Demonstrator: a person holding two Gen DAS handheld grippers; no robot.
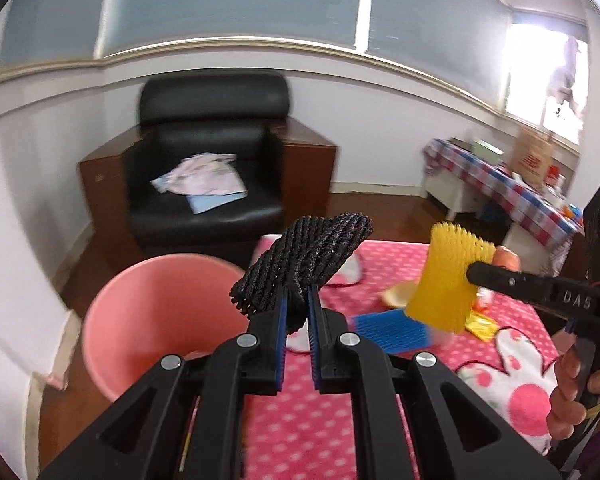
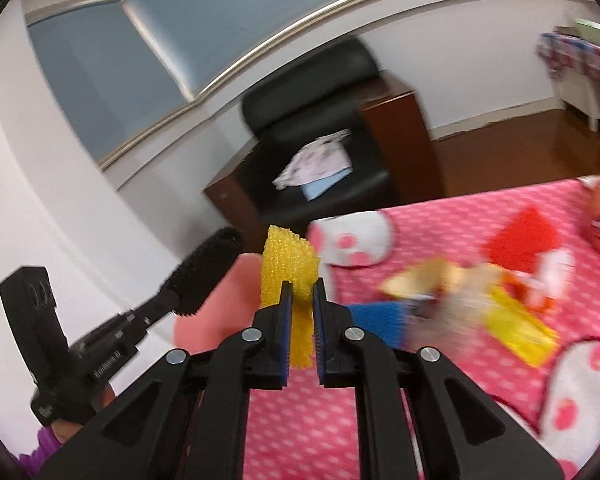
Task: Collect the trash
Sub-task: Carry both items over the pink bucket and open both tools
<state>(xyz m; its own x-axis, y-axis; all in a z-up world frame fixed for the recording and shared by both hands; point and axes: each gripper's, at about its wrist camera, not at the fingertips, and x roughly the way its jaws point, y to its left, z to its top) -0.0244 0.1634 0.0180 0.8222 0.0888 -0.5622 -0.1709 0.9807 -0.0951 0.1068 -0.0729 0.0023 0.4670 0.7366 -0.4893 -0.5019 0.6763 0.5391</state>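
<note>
My left gripper is shut on a black foam net, held up near the right rim of the pink bin. My right gripper is shut on a yellow foam net; it shows in the left wrist view to the right, above the table. In the right wrist view the left gripper with the black net is at the left, over the pink bin. More trash lies on the pink dotted tablecloth: a blue foam net, a yellow wrapper, a red foam net.
A black armchair with papers on its seat stands behind the bin, beside a brown cabinet. A table with a checked cloth and boxes stands at the far right. A white wall runs along the left.
</note>
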